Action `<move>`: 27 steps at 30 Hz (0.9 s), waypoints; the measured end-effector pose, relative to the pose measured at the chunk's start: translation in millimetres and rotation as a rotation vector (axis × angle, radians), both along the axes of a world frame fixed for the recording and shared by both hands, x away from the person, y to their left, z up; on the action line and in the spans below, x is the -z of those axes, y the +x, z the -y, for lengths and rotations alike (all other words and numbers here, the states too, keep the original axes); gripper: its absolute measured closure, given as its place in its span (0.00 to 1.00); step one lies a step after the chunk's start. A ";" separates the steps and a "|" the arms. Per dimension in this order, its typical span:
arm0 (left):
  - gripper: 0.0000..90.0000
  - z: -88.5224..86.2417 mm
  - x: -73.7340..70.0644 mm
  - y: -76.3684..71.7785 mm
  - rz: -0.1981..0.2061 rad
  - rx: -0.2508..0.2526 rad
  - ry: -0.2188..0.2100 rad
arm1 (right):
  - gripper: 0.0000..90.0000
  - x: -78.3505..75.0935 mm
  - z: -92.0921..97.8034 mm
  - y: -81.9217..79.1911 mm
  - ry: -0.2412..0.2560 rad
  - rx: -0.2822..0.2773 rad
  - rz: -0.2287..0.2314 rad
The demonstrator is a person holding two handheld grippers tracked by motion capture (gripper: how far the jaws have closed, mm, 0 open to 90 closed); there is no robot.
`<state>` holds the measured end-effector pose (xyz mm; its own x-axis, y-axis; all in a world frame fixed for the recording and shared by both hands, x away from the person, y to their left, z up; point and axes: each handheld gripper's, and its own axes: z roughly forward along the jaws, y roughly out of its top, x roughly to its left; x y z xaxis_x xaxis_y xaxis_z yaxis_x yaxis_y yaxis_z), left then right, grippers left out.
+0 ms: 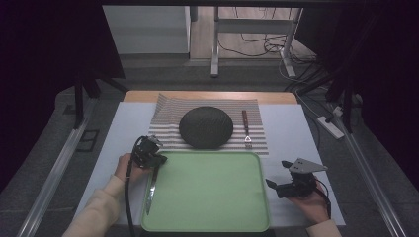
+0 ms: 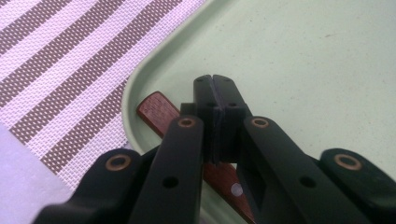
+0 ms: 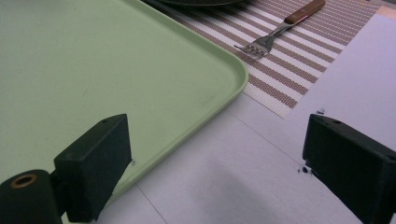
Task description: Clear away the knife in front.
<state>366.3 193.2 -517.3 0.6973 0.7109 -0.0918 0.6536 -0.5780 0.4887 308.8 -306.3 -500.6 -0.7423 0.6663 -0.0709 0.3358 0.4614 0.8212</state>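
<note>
The knife [image 1: 151, 185] lies along the left edge of the green tray [image 1: 207, 217], wooden handle [image 2: 156, 108] toward the striped placemat [image 1: 168, 106]. The left gripper [image 1: 154, 159] sits above that handle, jaws pressed together; whether they pinch it I cannot tell. The right gripper [image 1: 277, 174] rests wide open beside the tray, apparently idle. No writing is legible.
</note>
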 end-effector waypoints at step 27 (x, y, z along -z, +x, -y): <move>0.38 -43.9 -12.6 -72.0 0.254 -0.254 -0.242 | 0.09 -1.4 2.8 6.7 0.079 -0.008 0.011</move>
<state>294.2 237.1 -504.6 0.5246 0.8421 -0.1250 0.6016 -0.2629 0.7543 315.6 -309.1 -499.2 -0.7473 0.6640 -0.0266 0.3232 0.3981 0.8585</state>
